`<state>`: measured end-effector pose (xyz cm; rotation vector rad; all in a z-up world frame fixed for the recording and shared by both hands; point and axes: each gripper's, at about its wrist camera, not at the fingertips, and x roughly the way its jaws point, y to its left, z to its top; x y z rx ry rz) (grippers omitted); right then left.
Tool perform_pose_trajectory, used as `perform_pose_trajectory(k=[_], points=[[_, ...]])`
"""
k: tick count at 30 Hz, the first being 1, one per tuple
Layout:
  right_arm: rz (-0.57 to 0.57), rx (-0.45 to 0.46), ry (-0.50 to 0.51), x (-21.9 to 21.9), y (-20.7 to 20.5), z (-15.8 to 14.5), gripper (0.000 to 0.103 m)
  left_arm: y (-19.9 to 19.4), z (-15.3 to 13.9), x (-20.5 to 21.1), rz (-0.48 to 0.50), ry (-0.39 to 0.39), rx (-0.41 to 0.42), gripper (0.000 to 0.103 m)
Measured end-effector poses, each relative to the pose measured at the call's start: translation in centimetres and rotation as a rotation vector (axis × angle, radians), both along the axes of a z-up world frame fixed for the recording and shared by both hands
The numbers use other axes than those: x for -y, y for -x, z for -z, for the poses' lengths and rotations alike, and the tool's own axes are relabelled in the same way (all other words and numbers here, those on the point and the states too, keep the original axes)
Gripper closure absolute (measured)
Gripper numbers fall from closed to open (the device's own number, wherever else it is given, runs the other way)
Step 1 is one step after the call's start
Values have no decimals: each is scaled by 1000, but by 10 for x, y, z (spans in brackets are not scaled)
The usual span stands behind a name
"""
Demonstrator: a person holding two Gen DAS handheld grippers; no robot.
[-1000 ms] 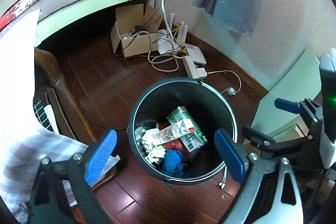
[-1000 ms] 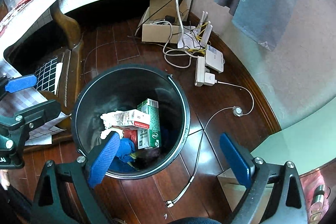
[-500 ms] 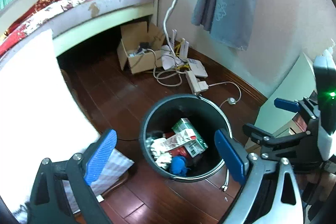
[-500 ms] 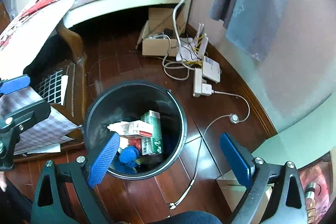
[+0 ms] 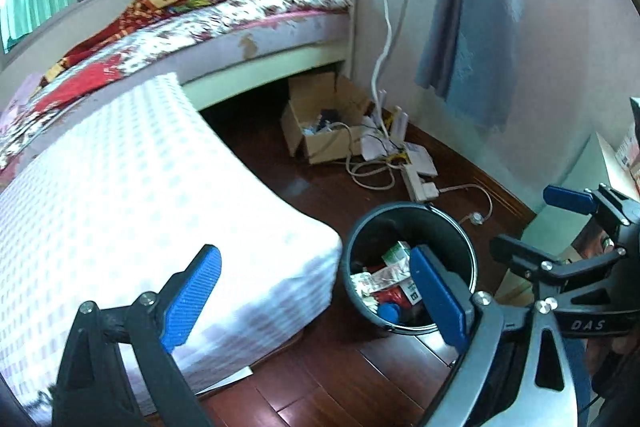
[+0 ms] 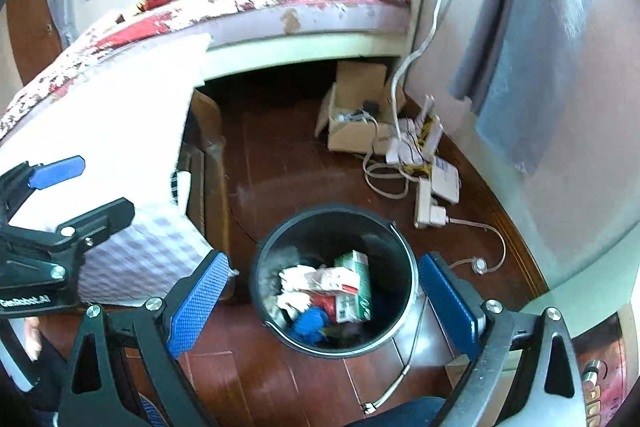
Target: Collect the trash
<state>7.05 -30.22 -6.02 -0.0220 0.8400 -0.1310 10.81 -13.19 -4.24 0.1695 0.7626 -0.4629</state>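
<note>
A black round trash bin (image 5: 452,227) stands on the dark wood floor; it also shows in the right wrist view (image 6: 400,247). Inside lie a green carton (image 6: 354,291), a red-and-white box (image 6: 338,277), crumpled white paper (image 6: 290,281) and a blue object (image 6: 310,321). My left gripper (image 5: 316,295) is open and empty, high above the floor and left of the bin. My right gripper (image 6: 324,303) is open and empty, above the bin's near side. Each gripper shows at the edge of the other's view.
A table with a white checked cloth (image 5: 140,207) is at the left. A bed (image 5: 240,27) lies behind it. An open cardboard box (image 5: 320,135), cables and a power strip (image 5: 418,183) lie by the wall. A grey curtain (image 5: 476,27) hangs at the right.
Both grippers have risen and pulled back from the bin, which now looks smaller. The views tilted up, bringing the bed and tablecloth into view. Both stayed open and empty.
</note>
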Motion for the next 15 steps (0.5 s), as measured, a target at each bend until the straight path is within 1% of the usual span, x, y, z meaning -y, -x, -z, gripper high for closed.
perform_pose_trajectory(k=[5,15], points=[[-32,42,2,-26,4,-23,5,10,-19,-20,-37,20,44,7],[-78,111,25,-69,33,-63,5,38,-53,-65,-117,56,121,4]])
